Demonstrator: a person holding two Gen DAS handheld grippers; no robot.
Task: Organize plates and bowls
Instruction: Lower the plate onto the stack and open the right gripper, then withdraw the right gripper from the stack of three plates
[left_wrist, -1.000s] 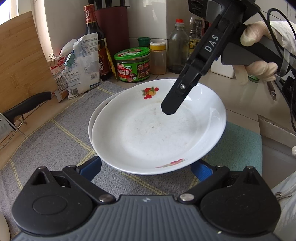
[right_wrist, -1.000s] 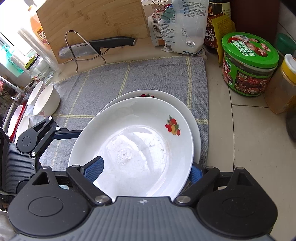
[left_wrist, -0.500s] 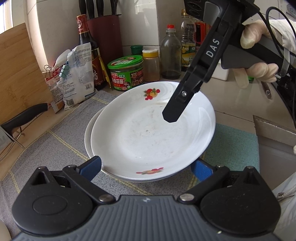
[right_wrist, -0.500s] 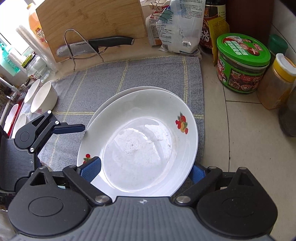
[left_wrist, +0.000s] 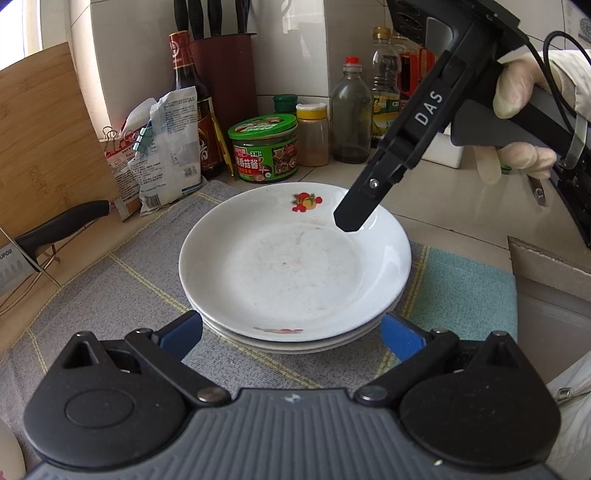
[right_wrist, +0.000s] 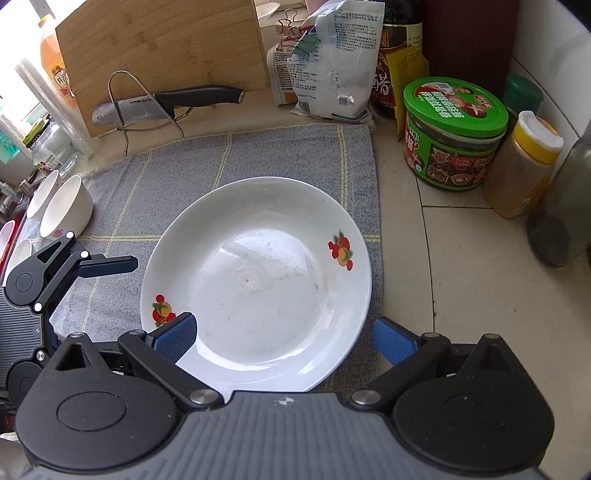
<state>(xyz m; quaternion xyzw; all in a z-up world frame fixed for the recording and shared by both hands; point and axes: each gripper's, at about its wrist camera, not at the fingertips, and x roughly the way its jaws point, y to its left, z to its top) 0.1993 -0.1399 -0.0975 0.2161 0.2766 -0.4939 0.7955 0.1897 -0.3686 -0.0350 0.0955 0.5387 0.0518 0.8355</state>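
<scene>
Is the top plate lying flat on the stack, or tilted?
Flat. The top plate sits level and nested on the plates below; the open right hand-held gripper, jaws just opened, no longer presses it.

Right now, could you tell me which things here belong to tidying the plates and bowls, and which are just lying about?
Part of the job:
stacked plates
white bowls
right gripper, open above the stack

Lying about:
knife
cutting board
green-lidded jar
clipped bags
grey cloth

Bright daylight from the far-left window, soft glare on the white plate (right_wrist: 258, 280), faint shadows, sharp focus, strong fisheye bending at edges
</scene>
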